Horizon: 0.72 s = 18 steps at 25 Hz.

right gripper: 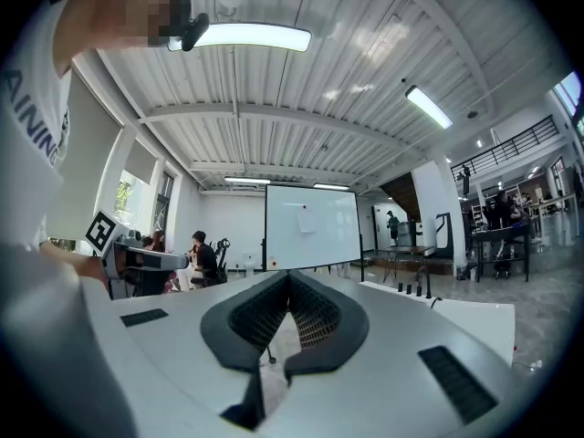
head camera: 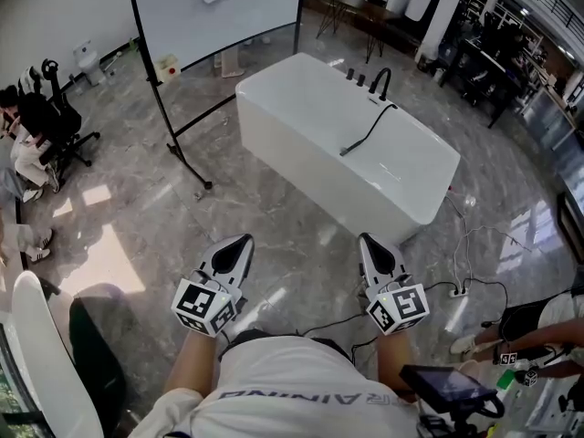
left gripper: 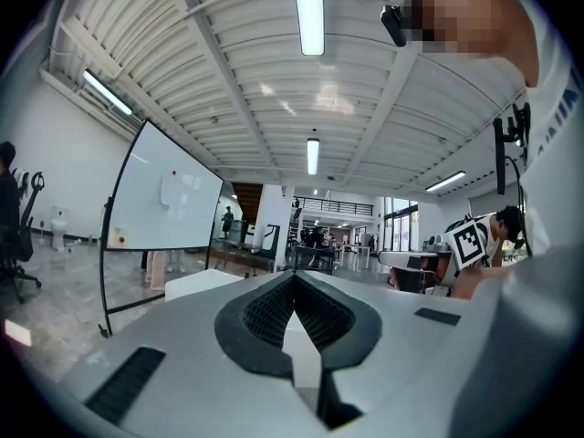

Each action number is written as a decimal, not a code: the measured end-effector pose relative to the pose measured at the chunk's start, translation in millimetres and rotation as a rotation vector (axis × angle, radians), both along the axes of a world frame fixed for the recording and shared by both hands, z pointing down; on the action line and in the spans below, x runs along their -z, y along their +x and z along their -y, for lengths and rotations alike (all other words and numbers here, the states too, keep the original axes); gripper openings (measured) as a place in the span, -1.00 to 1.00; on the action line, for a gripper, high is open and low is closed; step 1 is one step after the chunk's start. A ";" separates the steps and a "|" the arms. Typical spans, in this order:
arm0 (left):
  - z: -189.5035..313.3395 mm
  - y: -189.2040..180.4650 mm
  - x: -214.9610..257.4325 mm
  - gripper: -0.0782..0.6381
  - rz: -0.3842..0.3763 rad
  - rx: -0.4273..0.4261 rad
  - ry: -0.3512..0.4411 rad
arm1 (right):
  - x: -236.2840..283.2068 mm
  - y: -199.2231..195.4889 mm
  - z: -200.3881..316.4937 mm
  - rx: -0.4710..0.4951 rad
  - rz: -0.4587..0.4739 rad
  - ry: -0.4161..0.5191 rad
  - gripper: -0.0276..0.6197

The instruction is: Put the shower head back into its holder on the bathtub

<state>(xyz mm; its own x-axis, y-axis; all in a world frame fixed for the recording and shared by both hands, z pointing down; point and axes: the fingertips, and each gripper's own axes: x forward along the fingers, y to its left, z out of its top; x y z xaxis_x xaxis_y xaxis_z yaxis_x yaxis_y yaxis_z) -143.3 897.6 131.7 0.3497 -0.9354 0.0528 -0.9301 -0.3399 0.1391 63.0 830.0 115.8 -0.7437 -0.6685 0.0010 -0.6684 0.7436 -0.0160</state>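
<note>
Bathtub (head camera: 310,162) sits at your 12 o'clock, well apart from you across open floor, so nothing of the job is within reach yet. On its white top, toward 1 o'clock, the shower head (head camera: 348,150) lies flat at the near end of its black hose (head camera: 372,128), which curves back to the far end by the faucet (head camera: 380,80). From here you cannot pick the holder out among the small fittings there; it is most likely beside that faucet.

Your left gripper (head camera: 242,242) and right gripper (head camera: 365,238) are tucked close to your body, both pointing level toward the tub. Each has its jaws clenched together on nothing, and that suits walking: nothing to drop, nothing to snag.

The step in hand looks like the approach. Judging by how the head lies, you will want to walk up to the long near side, spread one set of jaws, and take the handle rather than the hose. Watch the cables (head camera: 465,245) on the floor at 3 o'clock and the whiteboard (head camera: 219,7) stand at 11 o'clock.
</note>
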 end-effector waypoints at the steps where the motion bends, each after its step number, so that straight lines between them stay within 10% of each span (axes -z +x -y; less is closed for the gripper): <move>1: -1.2 -0.6 -0.7 -0.74 -0.003 -0.001 -0.001 | -1.1 -1.2 -1.2 -0.001 -0.006 -0.004 -0.88; 18: -21.4 -78.5 -32.0 -0.74 -0.062 -0.056 -0.056 | -29.2 -74.0 -47.4 -0.058 -0.074 -0.056 -0.88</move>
